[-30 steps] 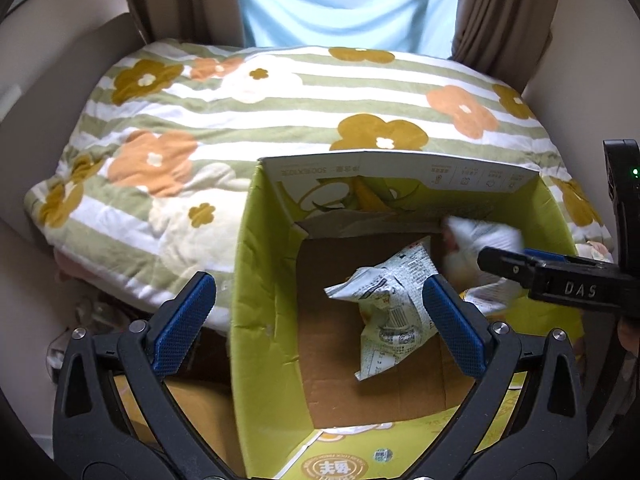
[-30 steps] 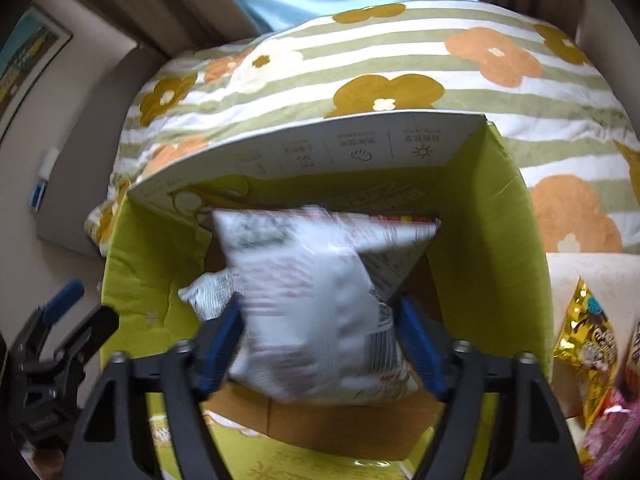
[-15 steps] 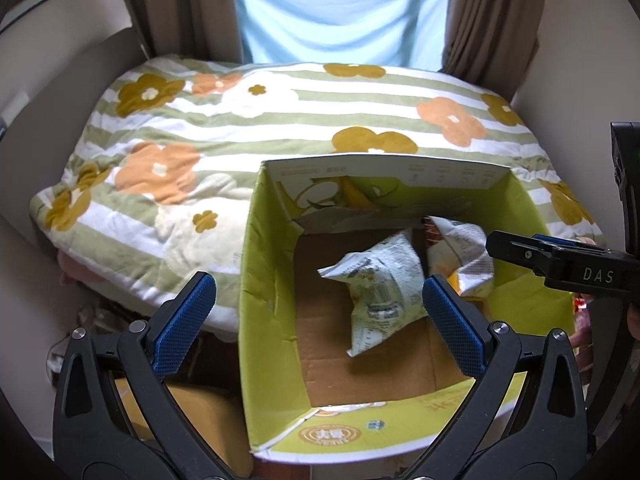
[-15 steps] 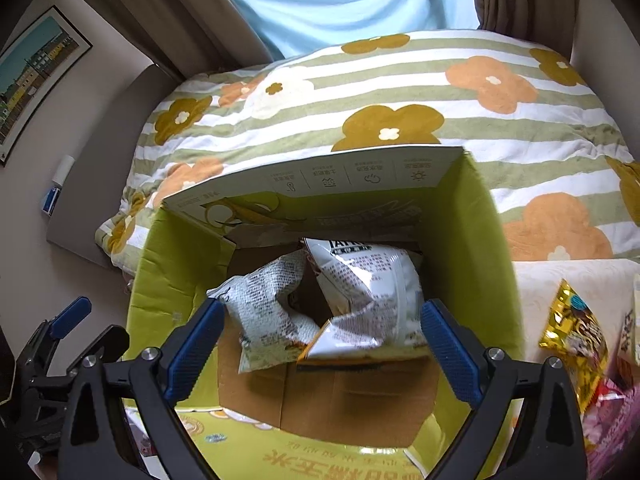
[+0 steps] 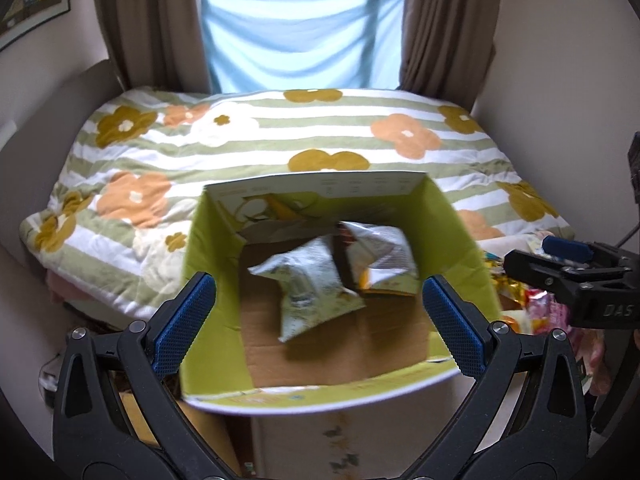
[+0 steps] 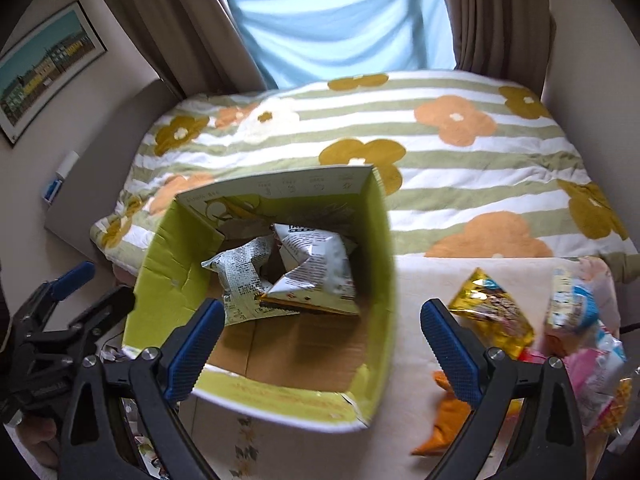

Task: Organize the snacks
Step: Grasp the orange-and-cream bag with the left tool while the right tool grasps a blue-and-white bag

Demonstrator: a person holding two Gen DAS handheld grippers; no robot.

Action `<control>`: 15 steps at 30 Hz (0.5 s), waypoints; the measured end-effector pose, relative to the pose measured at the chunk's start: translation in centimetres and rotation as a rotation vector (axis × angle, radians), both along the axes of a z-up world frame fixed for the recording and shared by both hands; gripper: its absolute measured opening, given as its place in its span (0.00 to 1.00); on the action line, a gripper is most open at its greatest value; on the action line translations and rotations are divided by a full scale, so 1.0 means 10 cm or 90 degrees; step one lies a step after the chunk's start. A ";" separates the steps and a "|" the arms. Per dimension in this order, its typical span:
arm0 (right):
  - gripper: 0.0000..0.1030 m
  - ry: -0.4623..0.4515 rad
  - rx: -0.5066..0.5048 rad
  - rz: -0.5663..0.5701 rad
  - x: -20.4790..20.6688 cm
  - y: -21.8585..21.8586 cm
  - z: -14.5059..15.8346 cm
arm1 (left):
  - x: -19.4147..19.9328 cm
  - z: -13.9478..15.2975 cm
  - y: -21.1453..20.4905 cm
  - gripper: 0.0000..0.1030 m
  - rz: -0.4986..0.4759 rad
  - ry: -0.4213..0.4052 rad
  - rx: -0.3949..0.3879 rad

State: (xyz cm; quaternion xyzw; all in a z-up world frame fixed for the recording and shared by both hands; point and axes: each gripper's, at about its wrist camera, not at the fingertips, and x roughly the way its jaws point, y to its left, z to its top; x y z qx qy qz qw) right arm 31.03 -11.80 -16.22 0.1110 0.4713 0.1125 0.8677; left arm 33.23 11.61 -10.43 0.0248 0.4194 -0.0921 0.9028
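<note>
Green-lined cardboard box (image 5: 208, 280) stands open at the foot of a bed, its four flaps raised, its plain brown floor showing. Two silvery-white snack bags lie inside it. One crumpled bag (image 5: 312, 284) printed with small text rests toward the left of the box floor. The second bag (image 5: 380, 256), white with an orange-yellow edge, lies against it on the right, toward the far wall.

A person holds two black grippers with blue pads above the box, both angled downward. The left gripper (image 5: 320, 320) has its jaws spread wide, nothing between them, and the box opening shows through the gap. The right gripper (image 6: 320, 340) is also spread wide and empty, with the box's right wall showing between its fingers. In the left view, the right gripper appears at the right edge, just beyond the box.

To the right of the box, on a pale cloth surface (image 6: 420, 280), more snacks wait in a loose heap: a gold foil packet (image 6: 492, 308), a blue and white packet (image 6: 572, 304), a pink packet (image 6: 592, 368) and an orange packet (image 6: 448, 420) partly hidden by the gripper finger.

Behind the box lies a quilt (image 5: 280, 136) with green and white stripes and large orange, mustard and white flowers. Brown curtains (image 5: 152, 20) frame a window covered by a light blue cloth (image 5: 296, 36). A framed picture (image 6: 44, 76) of buildings hangs on the left wall.
</note>
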 end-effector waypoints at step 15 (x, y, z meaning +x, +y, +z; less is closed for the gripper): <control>0.95 -0.069 -0.041 -0.020 -0.96 -1.44 0.33 | -0.88 0.06 -1.55 1.00 -0.046 -0.009 -0.017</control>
